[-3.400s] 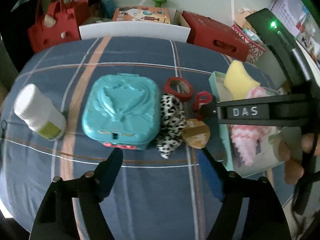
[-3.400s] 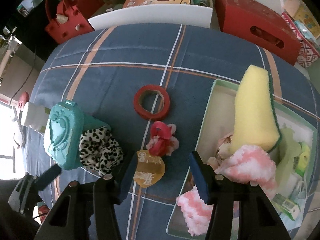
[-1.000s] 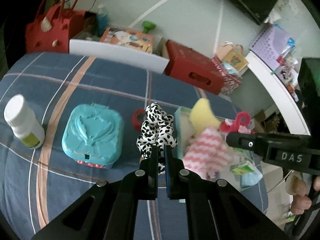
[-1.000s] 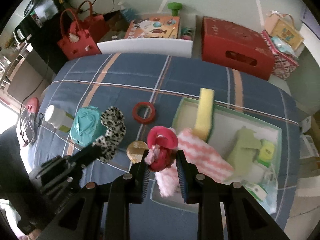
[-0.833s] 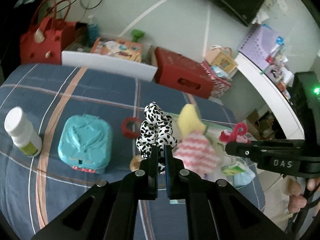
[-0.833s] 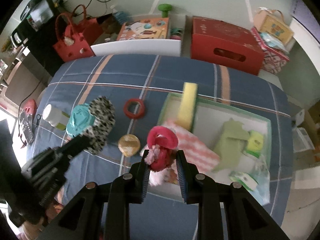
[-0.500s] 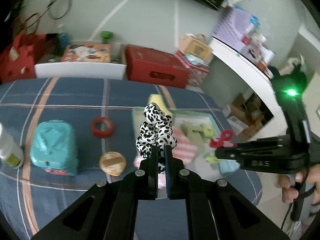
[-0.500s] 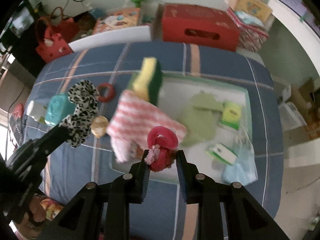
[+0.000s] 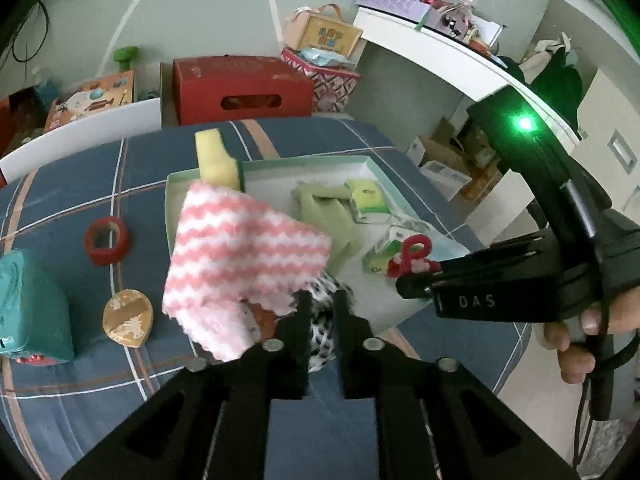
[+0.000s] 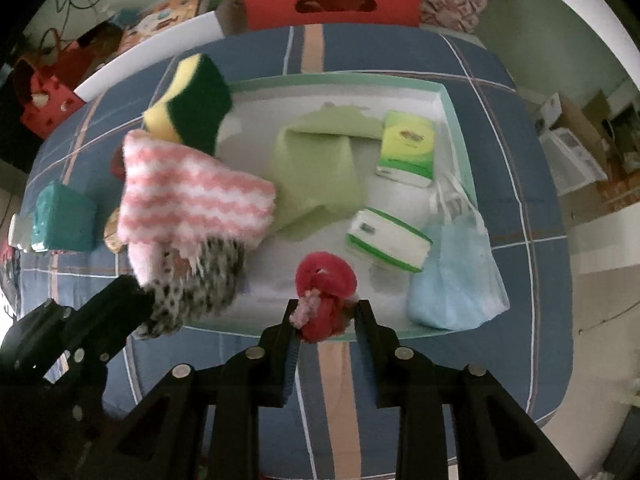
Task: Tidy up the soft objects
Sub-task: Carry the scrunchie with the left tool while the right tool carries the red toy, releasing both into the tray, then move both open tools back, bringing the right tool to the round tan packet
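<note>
The scene is seen through two fisheye cameras, each mounted behind a tool and aimed forward along its fingers. The left view looks down at an angle from the near edge of the plaid-covered surface (image 9: 72, 184), close over the tray (image 9: 280, 164), with the far wall and a white shelf (image 9: 440, 52) taken in; the other tool (image 9: 416, 276) is seen at its right. The right view is held more steeply above the tray (image 10: 452, 120), near its near rim. The tray, the striped cloth (image 9: 244, 248) (image 10: 192, 196) and the sponge (image 9: 216, 156) (image 10: 188, 100) are shared by both views.
</note>
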Motion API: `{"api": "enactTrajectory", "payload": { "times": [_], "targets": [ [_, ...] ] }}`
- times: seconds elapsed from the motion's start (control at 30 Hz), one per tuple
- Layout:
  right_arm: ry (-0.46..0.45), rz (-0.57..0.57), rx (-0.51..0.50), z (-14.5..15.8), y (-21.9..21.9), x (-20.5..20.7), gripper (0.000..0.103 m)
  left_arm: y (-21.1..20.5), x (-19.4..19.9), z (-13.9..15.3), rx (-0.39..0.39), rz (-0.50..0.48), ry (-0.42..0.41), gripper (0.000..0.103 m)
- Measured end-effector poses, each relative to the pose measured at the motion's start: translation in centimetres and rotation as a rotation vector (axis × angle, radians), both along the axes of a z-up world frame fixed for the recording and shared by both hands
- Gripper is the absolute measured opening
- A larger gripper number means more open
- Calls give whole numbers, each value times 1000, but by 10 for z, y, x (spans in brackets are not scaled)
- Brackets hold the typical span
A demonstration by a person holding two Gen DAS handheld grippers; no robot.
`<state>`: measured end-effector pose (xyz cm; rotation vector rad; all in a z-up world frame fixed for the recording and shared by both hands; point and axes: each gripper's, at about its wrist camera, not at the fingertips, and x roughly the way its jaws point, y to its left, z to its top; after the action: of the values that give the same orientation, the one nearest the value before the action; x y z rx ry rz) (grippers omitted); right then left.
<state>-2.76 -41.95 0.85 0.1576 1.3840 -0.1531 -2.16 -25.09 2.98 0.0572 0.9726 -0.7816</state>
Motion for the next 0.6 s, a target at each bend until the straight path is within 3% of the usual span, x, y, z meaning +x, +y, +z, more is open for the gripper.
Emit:
{"api": "enactTrajectory", "payload": {
  "times": [0.07, 0.1, 0.2, 0.3, 0.4, 0.47, 0.53, 0.6],
  "targets": [
    [1, -9, 1, -1, -2, 0, 33, 6, 2, 3, 15, 29, -11, 55],
    [2, -12, 5, -1, -3, 1, 36, 8, 2, 4, 16, 39, -13, 60],
    [4, -20, 1, -3, -4, 0, 60, 18, 8, 7, 13, 69, -9, 62],
    [2, -17, -8, -4, -4, -1, 62, 26, 16, 3, 35, 108, 15, 74],
    [-8, -22, -8, -2, -2, -2, 72, 38, 24, 1, 66, 158, 25, 77],
    [-15, -25, -11, 0, 1, -3, 79, 46, 29, -1, 88, 194, 21, 89],
    [-18, -23, -19, 2, 5, -3, 86, 56, 34, 0, 119, 244, -5, 94],
    [-22, -13, -33, 7, 10, -3, 90, 63, 38, 1, 144, 285, -21, 95]
  ]
}}
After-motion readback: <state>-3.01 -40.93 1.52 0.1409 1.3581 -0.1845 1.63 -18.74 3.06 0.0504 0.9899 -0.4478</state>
